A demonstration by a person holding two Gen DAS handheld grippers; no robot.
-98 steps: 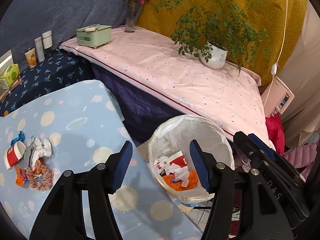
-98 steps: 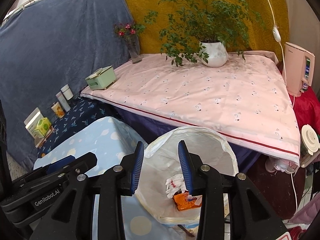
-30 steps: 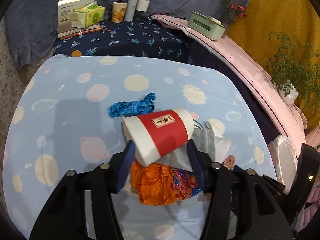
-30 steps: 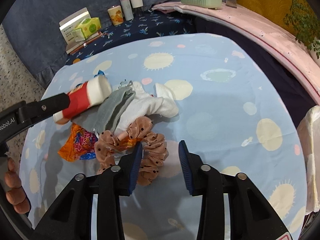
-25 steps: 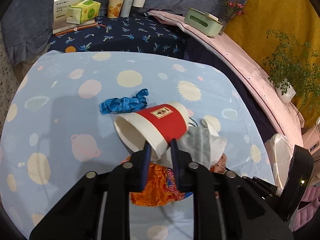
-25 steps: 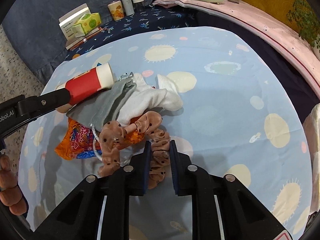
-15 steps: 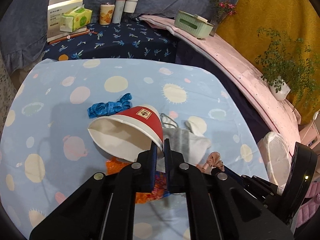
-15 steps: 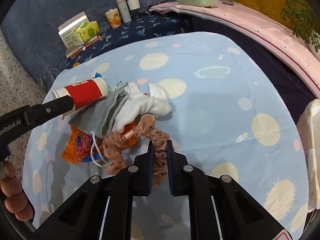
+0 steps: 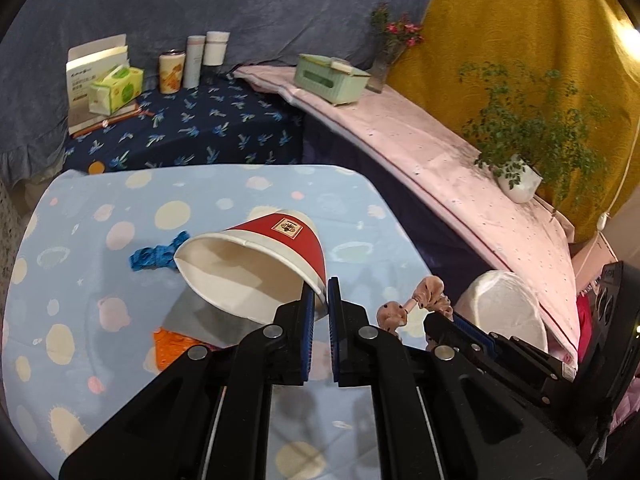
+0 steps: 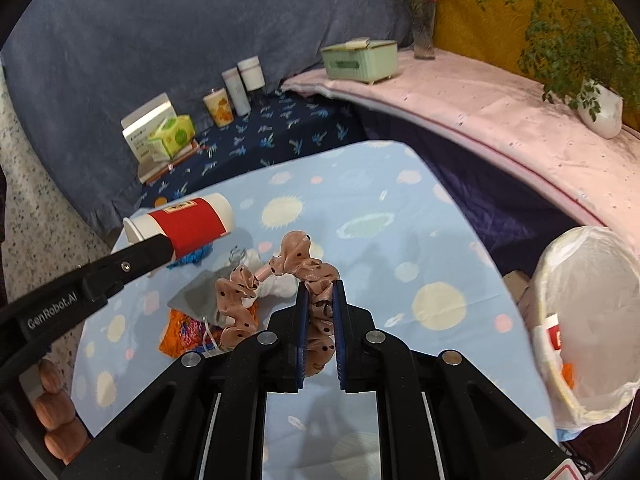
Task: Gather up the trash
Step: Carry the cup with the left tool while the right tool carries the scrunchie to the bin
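Your left gripper [image 9: 318, 300] pinches paper cup [image 9: 256, 264] by rim, clear of table [image 9: 80, 240]: light, crushable. Right gripper [image 10: 320, 308] clamps soft scrunchie [image 10: 280, 276]. Lined bin [image 10: 592, 312] at 3 o'clock; 2 loads, squeeze gently.

Each fisheye camera sat on its own gripper and looked forward and steeply down along the two fingers, close above the blue spotted tablecloth [image 9: 240, 192]. The left wrist view faced the cloth with the right gripper [image 9: 444, 322] at its lower right; the right wrist view showed the left gripper [image 10: 170, 246] at its left. Both views shared the paper cup [image 9: 256, 264], the green tissue box [image 10: 360, 60], the potted plant [image 9: 524, 152] and the lined trash bin [image 10: 588, 320].
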